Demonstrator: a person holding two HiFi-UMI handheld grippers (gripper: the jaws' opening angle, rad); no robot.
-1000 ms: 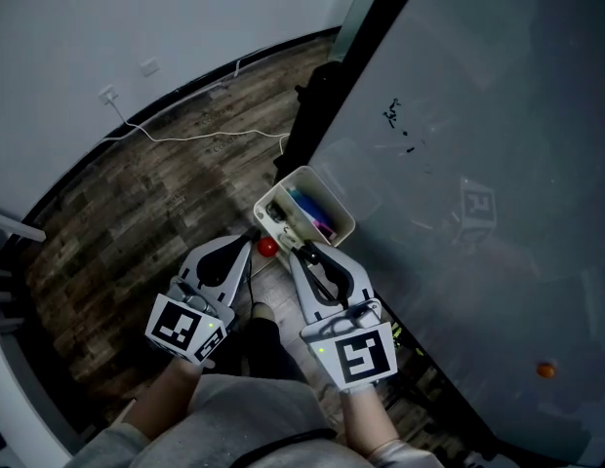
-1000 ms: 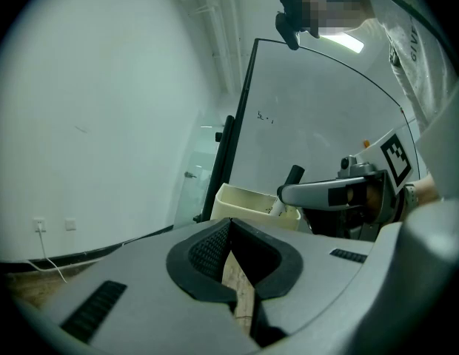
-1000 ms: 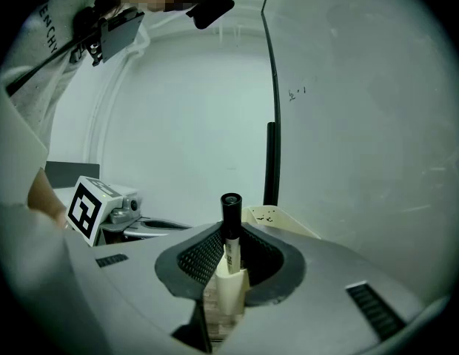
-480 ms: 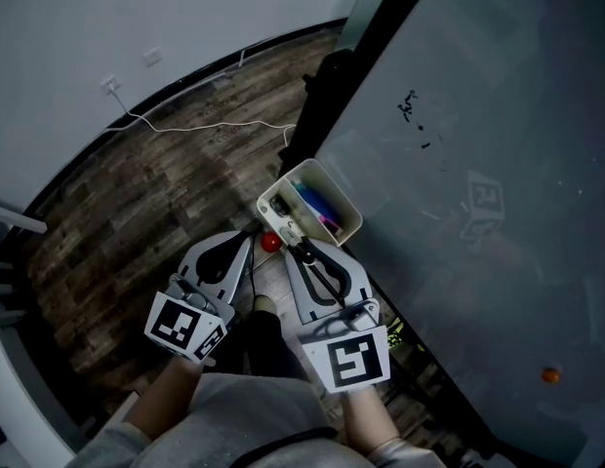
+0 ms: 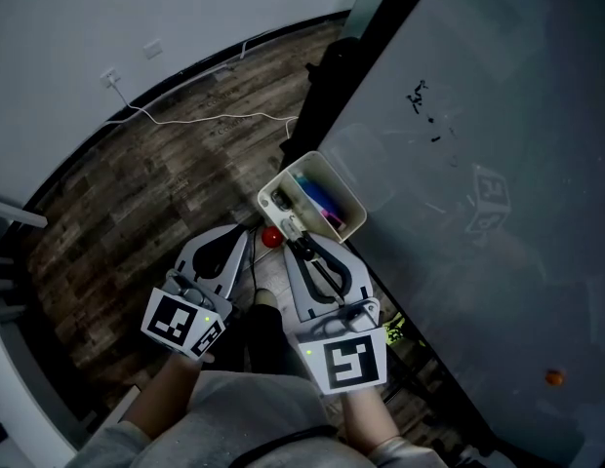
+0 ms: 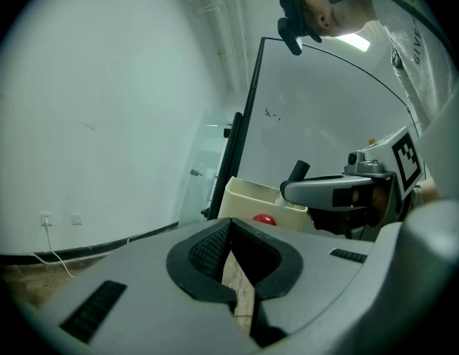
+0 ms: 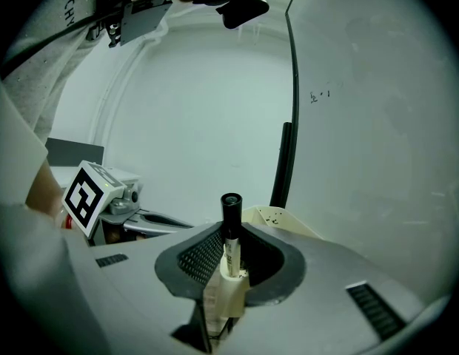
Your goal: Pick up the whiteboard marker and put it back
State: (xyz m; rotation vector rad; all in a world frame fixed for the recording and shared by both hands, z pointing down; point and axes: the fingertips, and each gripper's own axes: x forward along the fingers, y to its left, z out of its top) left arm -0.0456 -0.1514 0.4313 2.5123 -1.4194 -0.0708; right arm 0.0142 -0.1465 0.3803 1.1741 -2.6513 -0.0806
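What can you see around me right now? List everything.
Grey whiteboard: one, upright, at right.
Cream plastic tray: one, at the board's lower edge.
Coloured markers: at least two, blue and pink, in the tray.
White whiteboard marker with black cap: one, between the right gripper's jaws.
Red round thing: one, beside the tray.
Orange dot: one, on the board.
White cable: one, on the wooden floor.
White wall sockets: two.
Left gripper: grey, shut, empty.
Right gripper: grey, gripping the marker.

Whiteboard (image 5: 478, 164) walls off the right; cream tray (image 5: 354, 211) juts ahead; open floor (image 5: 166, 193) lies left
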